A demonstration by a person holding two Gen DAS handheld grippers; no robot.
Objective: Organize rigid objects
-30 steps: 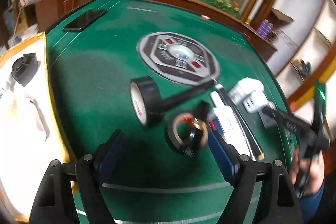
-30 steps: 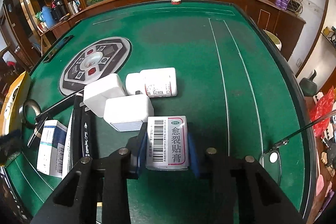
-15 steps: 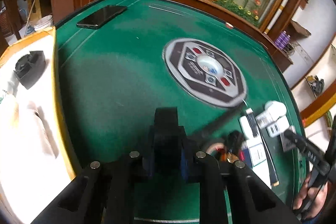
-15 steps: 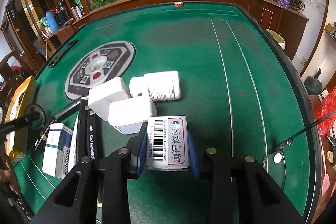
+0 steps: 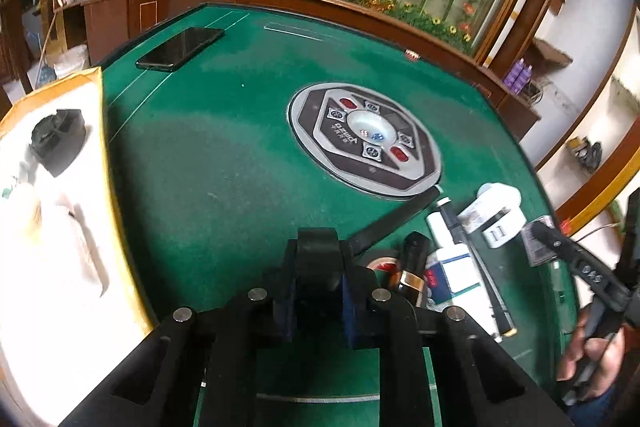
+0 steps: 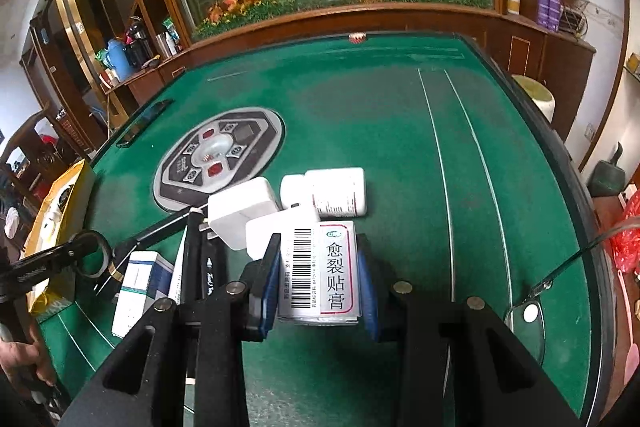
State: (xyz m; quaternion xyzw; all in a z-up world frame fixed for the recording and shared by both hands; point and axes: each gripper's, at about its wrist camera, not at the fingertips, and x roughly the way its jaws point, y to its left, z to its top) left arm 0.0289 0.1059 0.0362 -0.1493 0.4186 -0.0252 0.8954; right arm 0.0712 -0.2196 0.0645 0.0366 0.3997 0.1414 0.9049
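Now left tongs (image 5: pixel 318 291) clenched on black tape roll (image 5: pixel 318 259), right tongs (image 6: pixel 318 279) gripping medicine box (image 6: pixel 320 267), open green felt (image 6: pixel 400 147) beyond.

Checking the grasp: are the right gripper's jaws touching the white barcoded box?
Touching. The right wrist view shows the right gripper with both jaws pressed against the white barcoded box.

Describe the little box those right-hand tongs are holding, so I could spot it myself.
Start at the grey round panel in the green table. In front of it lies a huddle of white things; the box is nearest, between blue pads. Only it bears a barcode beside large Chinese characters.
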